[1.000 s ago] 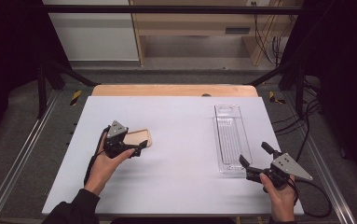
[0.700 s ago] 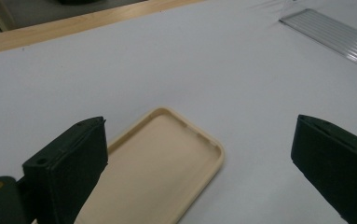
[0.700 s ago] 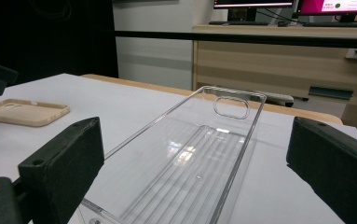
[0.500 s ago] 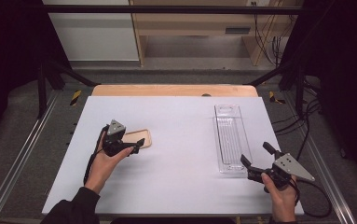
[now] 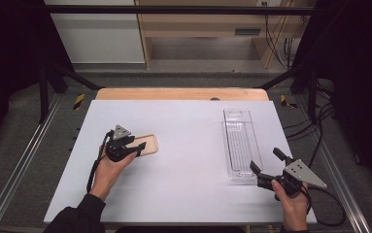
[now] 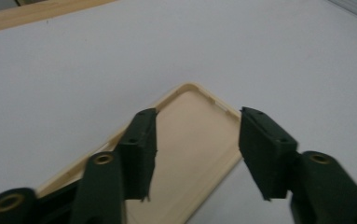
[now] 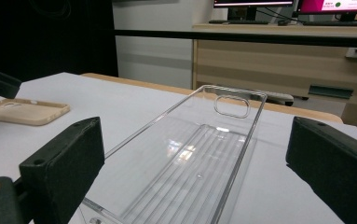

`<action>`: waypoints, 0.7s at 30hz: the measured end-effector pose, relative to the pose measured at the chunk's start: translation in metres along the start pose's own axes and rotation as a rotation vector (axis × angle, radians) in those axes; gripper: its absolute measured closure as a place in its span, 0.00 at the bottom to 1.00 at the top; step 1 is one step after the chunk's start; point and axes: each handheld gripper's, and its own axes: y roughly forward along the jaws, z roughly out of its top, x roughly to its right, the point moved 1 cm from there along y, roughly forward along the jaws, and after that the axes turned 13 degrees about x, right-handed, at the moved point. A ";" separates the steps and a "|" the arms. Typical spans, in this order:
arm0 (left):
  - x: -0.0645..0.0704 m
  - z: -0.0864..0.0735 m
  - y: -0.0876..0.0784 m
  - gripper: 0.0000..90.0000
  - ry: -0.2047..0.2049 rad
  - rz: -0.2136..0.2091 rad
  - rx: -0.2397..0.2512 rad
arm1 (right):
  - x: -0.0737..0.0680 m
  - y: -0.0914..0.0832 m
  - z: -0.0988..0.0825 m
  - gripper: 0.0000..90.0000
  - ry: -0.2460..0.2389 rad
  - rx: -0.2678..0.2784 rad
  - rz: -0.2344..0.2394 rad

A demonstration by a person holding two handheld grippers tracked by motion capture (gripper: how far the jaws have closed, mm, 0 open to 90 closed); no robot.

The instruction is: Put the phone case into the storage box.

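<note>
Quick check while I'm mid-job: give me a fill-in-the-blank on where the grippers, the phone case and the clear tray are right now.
1. The left gripper has just been closing its jaws over the beige ____, one jaw above its inside and the other beyond its edge.
2. The clear plastic tray lies on the white table in front of the ____ gripper.
3. The right gripper has its jaws ____, with nothing between them.
4. The phone case lies with its hollow side facing ____.

Missing words: phone case; right; open; up
</note>
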 end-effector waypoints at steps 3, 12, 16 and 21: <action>-0.001 -0.004 0.003 0.79 -0.008 -0.014 -0.032 | 0.001 -0.001 0.000 0.05 0.001 -0.002 -0.004; 0.001 -0.008 0.010 0.99 -0.016 -0.038 -0.094 | 0.002 -0.001 0.000 0.05 0.007 0.003 -0.008; 0.001 -0.010 0.014 1.00 -0.018 -0.041 -0.108 | 0.001 -0.001 0.000 0.05 0.002 0.000 -0.007; -0.001 -0.015 0.021 1.00 -0.024 -0.039 -0.128 | 0.002 -0.001 0.000 0.05 0.006 0.001 -0.008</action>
